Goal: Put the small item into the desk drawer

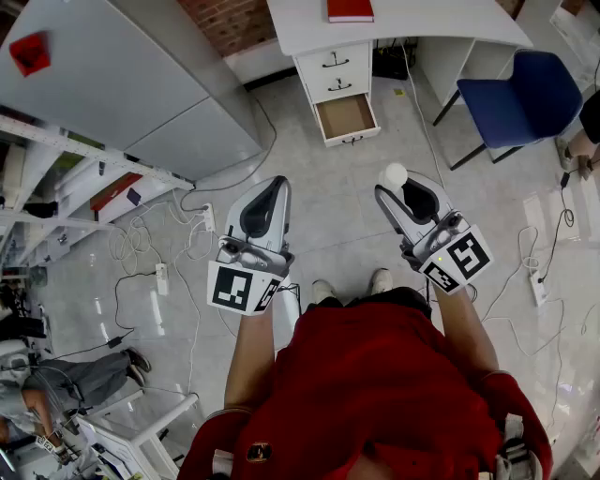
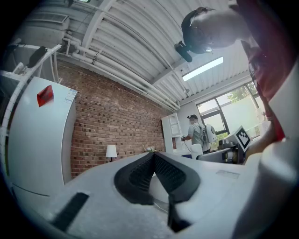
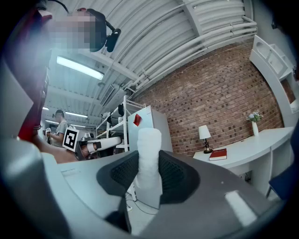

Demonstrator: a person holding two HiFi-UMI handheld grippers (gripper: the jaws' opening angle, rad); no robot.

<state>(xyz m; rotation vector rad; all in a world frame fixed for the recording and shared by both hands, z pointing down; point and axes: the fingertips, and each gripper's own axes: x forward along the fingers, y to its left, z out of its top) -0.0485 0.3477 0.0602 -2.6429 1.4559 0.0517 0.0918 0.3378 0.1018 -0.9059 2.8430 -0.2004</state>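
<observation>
- Judging from its matte, slightly crinkled skin, expect the small item (image 3: 149,149) to be light and not slippery. It may give a little under pressure, so a moderate squeeze should do.
- Take it across its narrow width, around the lower half of the body. That is where the right gripper (image 1: 401,192) has it now: the dark pads (image 3: 175,175) press on both sides, part-way apart, and the rounded upper end pokes out past the fingertips.
- Your left gripper (image 2: 154,161) has its fingers closed tip to tip, with nothing between them.
- The item rides in the right gripper, in the air above the floor (image 1: 337,211) and well apart from the desk drawer (image 1: 345,116). That drawer stands pulled out at the bottom of the stack, under the left end of the white desk (image 1: 412,23). Its brown inside shows nothing I can make out.
- It looks like a short white cylinder with a domed top, as if wrapped in tape or gauze. From your head view only the top shows, like a small white ball.
</observation>
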